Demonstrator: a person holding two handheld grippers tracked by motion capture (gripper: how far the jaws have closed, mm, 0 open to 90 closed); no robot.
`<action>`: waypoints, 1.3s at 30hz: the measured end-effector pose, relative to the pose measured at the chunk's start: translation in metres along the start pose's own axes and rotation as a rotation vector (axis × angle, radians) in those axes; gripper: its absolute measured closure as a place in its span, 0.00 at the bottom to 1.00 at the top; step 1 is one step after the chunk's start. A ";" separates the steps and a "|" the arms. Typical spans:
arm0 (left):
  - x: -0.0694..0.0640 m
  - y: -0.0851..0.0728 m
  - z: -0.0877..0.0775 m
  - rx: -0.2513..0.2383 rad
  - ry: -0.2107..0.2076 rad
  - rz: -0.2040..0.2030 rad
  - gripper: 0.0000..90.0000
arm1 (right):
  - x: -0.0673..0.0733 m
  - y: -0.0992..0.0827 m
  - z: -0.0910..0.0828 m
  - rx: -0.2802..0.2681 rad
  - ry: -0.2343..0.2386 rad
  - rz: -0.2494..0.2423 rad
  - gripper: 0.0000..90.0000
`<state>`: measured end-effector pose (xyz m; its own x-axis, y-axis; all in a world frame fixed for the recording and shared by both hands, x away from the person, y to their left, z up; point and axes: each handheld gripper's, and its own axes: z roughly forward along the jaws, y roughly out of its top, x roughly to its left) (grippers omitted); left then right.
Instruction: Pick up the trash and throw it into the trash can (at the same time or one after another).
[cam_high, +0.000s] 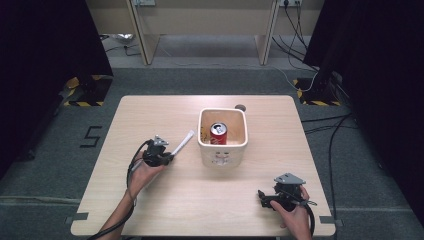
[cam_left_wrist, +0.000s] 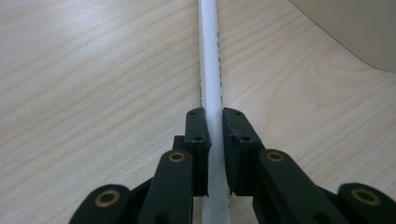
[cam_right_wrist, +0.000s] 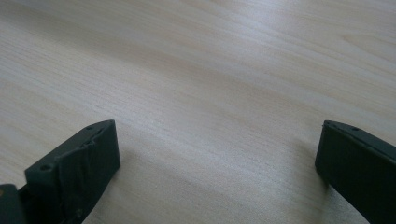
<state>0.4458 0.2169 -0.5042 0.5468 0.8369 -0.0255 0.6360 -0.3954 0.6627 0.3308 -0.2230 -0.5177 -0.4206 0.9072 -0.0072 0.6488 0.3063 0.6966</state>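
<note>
Left hand-held gripper (cam_left_wrist: 215, 116) pinched on white tube (cam_left_wrist: 208, 70) lying flat on table (cam_left_wrist: 93, 70), just beside cream bin (cam_high: 223, 136). Best lifted level, grip kept firm. Right hand-held gripper (cam_right_wrist: 217, 149) spread, idle.

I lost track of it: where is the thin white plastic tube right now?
In the high view the thin white plastic tube lies left of the cream square bin, its near end clamped in the left claw.
</note>
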 end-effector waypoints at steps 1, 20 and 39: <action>0.000 0.000 0.000 -0.002 0.002 -0.001 0.90 | 0.000 0.000 0.000 0.000 0.000 0.000 0.00; 0.015 0.043 -0.069 -0.124 -0.058 0.022 0.89 | 0.000 0.000 0.000 0.000 0.000 0.000 0.00; 0.003 0.087 -0.098 -0.175 -0.112 0.079 0.89 | 0.000 0.000 0.000 -0.001 0.000 -0.002 0.00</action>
<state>0.4498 0.2223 -0.3736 0.6544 0.7548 -0.0448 0.4898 -0.3780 0.7856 0.3309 -0.2231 -0.5178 -0.4217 0.9067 -0.0082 0.6473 0.3073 0.6976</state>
